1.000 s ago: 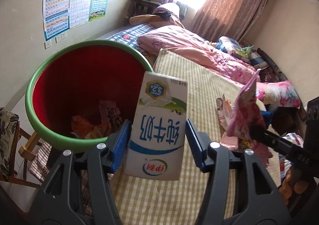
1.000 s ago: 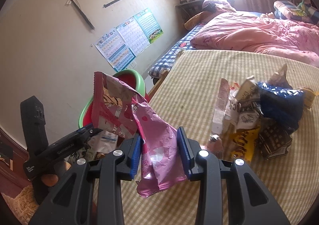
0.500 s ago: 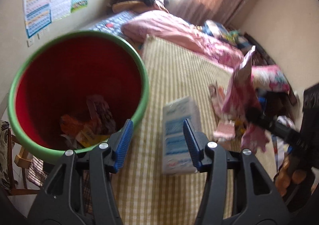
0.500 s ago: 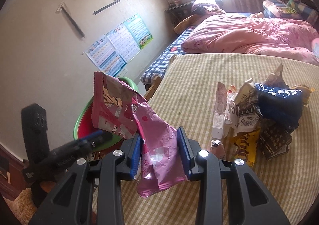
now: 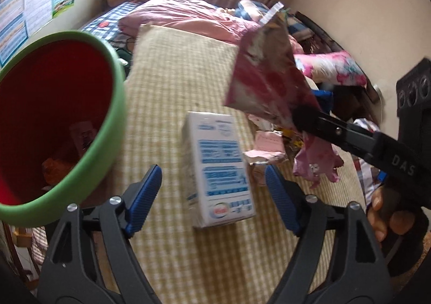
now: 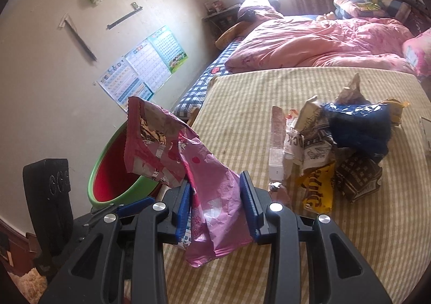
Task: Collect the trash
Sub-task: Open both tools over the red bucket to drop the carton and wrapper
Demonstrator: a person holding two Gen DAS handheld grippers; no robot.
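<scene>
A white and blue milk carton [image 5: 219, 166] lies on the checked yellow table [image 5: 175, 88], in front of my open, empty left gripper [image 5: 214, 200]. The red bin with a green rim [image 5: 113, 126] stands at the table's left edge, with wrappers inside; it also shows in the right wrist view [image 6: 113, 177]. My right gripper [image 6: 215, 205] is shut on a crumpled pink wrapper [image 6: 212, 190], held above the table near the bin. The wrapper also shows in the left wrist view [image 5: 266, 80].
A heap of wrappers [image 6: 336, 147], blue, yellow, brown and white, lies on the right part of the table. A bed with pink quilts [image 6: 309, 42] stands behind. Posters [image 6: 142, 64] hang on the left wall.
My left gripper opened and let the milk carton go; it dropped onto the table beside the bin, not into it. The right gripper with the pink wrapper came closer to the bin.
</scene>
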